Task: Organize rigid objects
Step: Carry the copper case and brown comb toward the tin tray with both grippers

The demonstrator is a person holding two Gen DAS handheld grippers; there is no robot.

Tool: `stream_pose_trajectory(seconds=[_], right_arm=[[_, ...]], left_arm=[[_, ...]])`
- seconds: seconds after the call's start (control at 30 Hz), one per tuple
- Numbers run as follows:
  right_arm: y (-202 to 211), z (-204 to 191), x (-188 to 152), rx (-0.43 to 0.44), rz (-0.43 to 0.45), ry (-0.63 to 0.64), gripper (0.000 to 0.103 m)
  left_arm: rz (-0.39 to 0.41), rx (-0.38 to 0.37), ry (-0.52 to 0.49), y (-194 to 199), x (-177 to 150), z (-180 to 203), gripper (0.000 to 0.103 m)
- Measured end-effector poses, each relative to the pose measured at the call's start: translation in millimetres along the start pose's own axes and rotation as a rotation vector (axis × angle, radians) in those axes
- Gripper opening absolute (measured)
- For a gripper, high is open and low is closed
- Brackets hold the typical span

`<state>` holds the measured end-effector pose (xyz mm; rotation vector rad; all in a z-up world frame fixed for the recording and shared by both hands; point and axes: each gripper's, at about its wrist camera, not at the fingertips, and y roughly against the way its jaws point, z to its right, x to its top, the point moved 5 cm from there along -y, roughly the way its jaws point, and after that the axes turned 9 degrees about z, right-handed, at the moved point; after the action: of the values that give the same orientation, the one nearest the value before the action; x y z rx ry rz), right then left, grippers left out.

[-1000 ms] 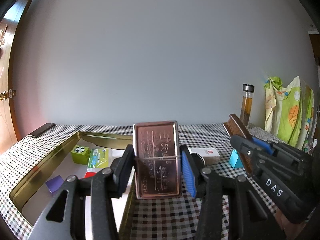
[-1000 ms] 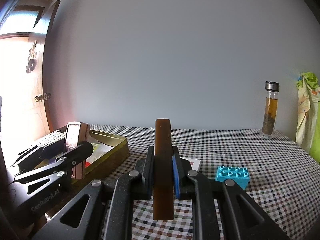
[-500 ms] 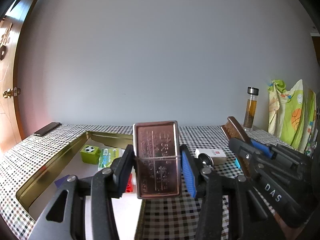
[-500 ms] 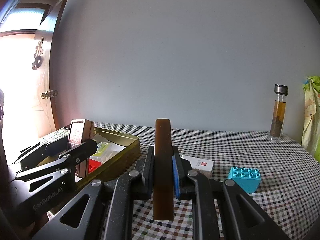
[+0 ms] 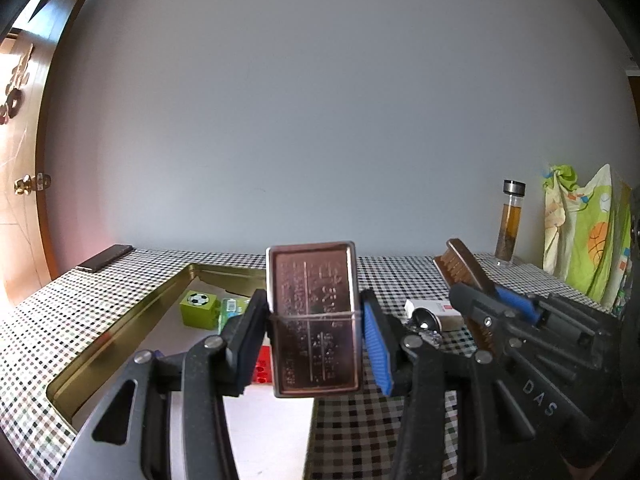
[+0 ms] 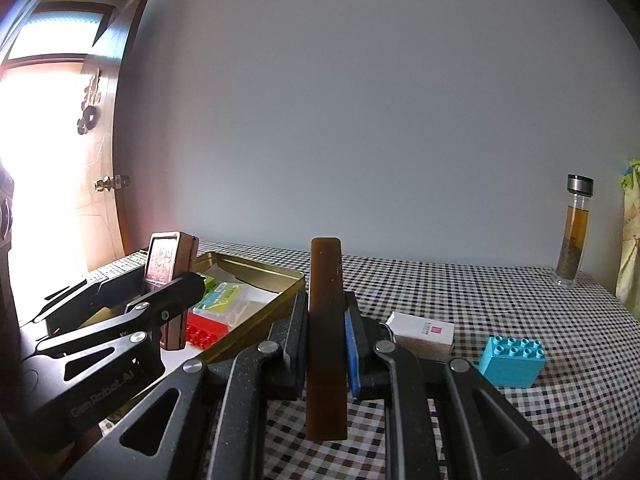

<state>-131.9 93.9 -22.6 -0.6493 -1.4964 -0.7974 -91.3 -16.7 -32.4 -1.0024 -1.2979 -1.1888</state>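
My left gripper (image 5: pixel 314 330) is shut on a copper-coloured metal case (image 5: pixel 314 316), held upright above the right rim of the gold tin tray (image 5: pixel 120 324). It also shows in the right wrist view (image 6: pixel 170 276). My right gripper (image 6: pixel 326 338) is shut on a brown wooden brush (image 6: pixel 326 332), held upright over the checked tablecloth, right of the tray (image 6: pixel 256 312). The brush shows in the left wrist view (image 5: pixel 464 272). The tray holds a green football cube (image 5: pixel 198 308), a green card (image 6: pixel 222 294) and a red brick (image 6: pixel 202 332).
A white box (image 6: pixel 422 334) and a teal brick (image 6: pixel 512 360) lie on the cloth right of the tray. A silver spoon (image 5: pixel 424 320) lies by the box. A glass bottle (image 6: pixel 576 232) stands at the back right. A dark phone (image 5: pixel 104 258) lies far left.
Both grippers have drifted left and slightly nearer the tray while keeping their holds. More of the tray's contents and the red brick now show.
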Motion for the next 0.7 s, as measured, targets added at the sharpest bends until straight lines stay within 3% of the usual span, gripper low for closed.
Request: stream_pose_trajectory(seconds=[0.7], right_arm=[[-12.5,-32.5,-2.6,0.090,-0.017,0.018,0.017]], left_arm=[[-0.009,0.031,0.054,5.8,0.7,-43.4,0.046]])
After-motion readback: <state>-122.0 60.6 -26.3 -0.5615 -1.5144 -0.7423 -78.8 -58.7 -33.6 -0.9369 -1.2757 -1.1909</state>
